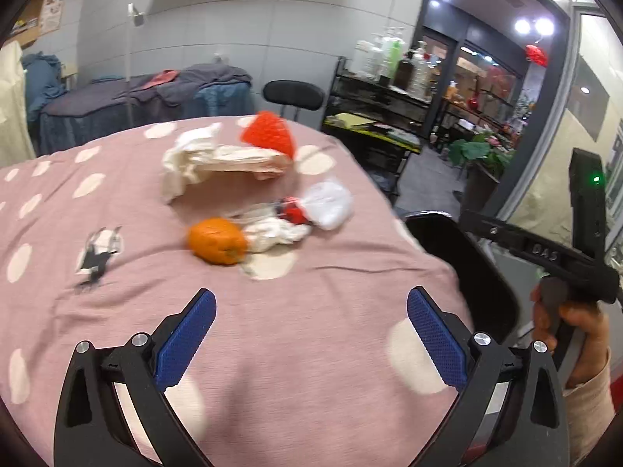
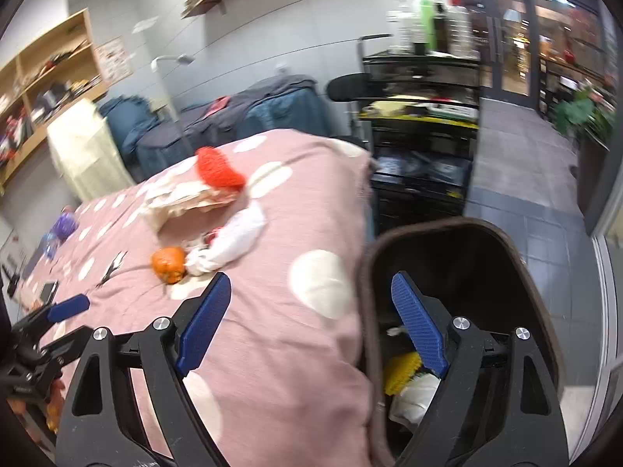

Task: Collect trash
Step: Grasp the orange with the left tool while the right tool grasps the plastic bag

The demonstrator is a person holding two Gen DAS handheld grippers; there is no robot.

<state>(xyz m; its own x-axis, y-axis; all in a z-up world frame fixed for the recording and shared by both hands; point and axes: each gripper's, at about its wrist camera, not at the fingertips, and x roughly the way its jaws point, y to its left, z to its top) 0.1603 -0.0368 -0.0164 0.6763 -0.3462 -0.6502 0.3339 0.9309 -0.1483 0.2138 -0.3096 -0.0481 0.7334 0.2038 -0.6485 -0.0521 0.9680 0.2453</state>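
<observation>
Bin [image 2: 447,241] hugs the tablecloth [image 2: 272,292] edge; floor [image 2: 518,179] beyond lies open.

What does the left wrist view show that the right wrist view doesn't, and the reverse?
Left wrist only: the hand gripping the right tool's handle. Right wrist only: inside the bin, a yellow scrap and white paper; also a phone. Both: the orange, white wrappers and red net on the pink spotted cloth.

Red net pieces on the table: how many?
1: a red net at the table's far edge, touching the paper bag. Small red scrap by the white wads is unclear.
</observation>
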